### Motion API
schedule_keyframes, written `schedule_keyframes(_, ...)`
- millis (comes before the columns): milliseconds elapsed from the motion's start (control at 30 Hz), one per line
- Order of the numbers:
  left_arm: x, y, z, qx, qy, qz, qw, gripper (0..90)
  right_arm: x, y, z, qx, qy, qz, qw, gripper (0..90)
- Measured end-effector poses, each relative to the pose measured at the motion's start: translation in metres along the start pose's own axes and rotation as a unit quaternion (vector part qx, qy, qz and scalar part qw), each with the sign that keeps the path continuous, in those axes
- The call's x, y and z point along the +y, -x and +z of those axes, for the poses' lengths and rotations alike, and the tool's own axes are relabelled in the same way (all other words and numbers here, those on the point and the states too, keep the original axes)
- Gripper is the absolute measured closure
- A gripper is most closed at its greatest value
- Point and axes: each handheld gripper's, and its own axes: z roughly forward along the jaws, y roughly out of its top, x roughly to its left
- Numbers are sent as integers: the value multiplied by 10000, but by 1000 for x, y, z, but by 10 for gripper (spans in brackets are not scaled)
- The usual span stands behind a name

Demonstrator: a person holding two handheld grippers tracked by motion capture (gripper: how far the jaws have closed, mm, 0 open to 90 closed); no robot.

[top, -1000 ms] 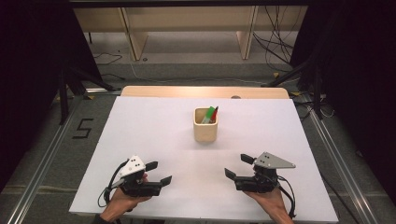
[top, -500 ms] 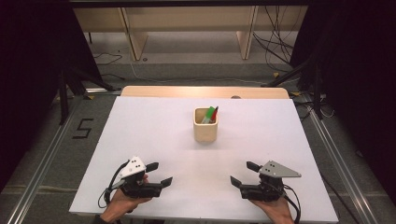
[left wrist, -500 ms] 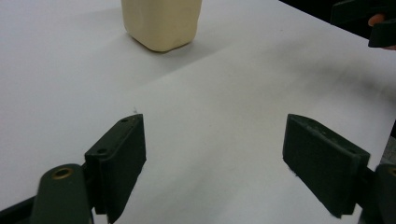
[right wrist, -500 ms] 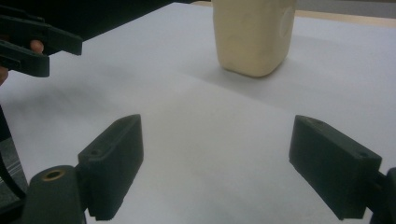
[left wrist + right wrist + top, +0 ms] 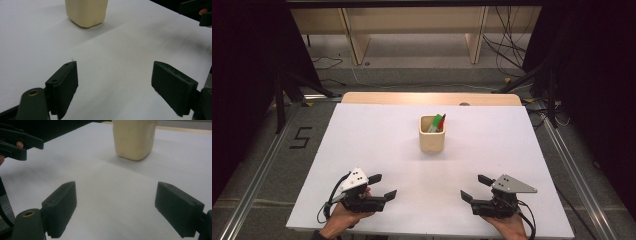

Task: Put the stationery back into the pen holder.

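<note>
Cream pen cup (image 5: 432, 134) hides most of its green and red markers (image 5: 437, 122); left tool (image 5: 380, 186) and right tool (image 5: 476, 188) gape wide, empty, on the white tabletop (image 5: 372, 135).

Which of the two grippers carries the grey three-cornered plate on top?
The right gripper, at the table's near right; the left gripper has a white top piece instead.

cup (image 5: 432, 135) mid-table (image 5: 362, 135) | pens (image 5: 437, 122) in cup | grippers near front edge, left (image 5: 382, 186), right (image 5: 473, 188)
</note>
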Motion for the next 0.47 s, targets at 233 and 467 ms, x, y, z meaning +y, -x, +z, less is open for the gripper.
schedule_keyframes(233,0,-1,0,13,0,-5,10000,210,0,0,1,18,-8,-20,10000,182)
schedule_keyframes(467,0,-2,0,25,5,1,10000,210,0,-1,1,20,6,-24,10000,182)
